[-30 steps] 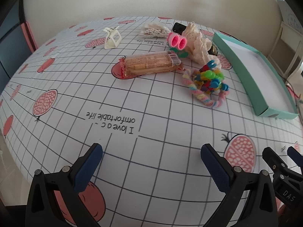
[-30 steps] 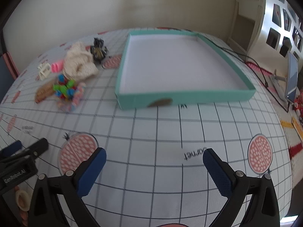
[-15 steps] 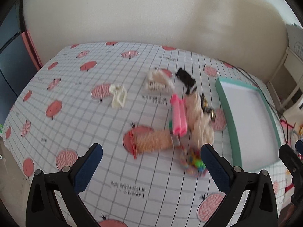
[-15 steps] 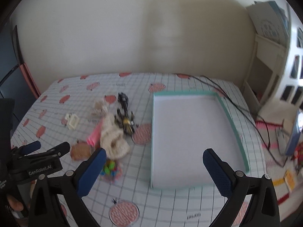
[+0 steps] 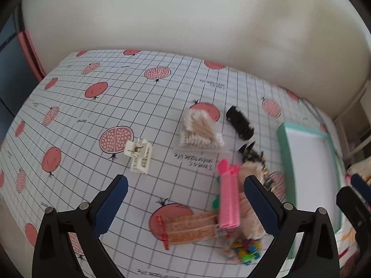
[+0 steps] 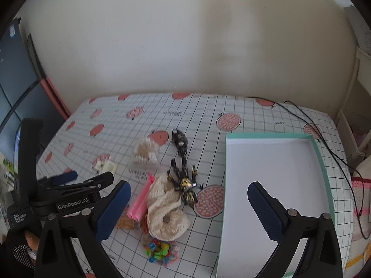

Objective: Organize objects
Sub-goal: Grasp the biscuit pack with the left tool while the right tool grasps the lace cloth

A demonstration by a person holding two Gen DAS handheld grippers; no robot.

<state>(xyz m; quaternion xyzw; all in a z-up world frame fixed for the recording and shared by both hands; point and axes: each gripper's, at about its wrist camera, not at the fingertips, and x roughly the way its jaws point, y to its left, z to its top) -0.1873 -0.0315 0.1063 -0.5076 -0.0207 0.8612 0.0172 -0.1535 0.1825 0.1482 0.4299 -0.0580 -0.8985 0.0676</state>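
Note:
A cluster of small items lies on the checked tablecloth: a cream hair claw (image 5: 138,155), a bag of cotton swabs (image 5: 199,131) (image 6: 146,153), a black hair clip (image 5: 240,123) (image 6: 180,141), a pink roller (image 5: 229,202) (image 6: 141,199), a cream crocheted piece (image 6: 165,210), a pack of toothpicks (image 5: 192,230), a bag of bright clips (image 6: 160,251), and a black-and-gold clip (image 6: 186,184). An empty teal-rimmed tray (image 6: 273,185) (image 5: 308,162) lies right of them. My left gripper (image 5: 185,205) hangs open above the cluster. My right gripper (image 6: 189,210) is open, raised over the tray's left edge.
A black cable (image 6: 324,134) runs across the table's back right corner. A white shelf unit (image 6: 357,106) stands to the right and a dark panel (image 6: 20,85) to the left. A gloved hand (image 6: 20,247) holds the left gripper. The wall runs behind the table.
Both grippers have risen well above the table and tilted to look down on it. The objects now appear smaller and lie where they were; both stay open.

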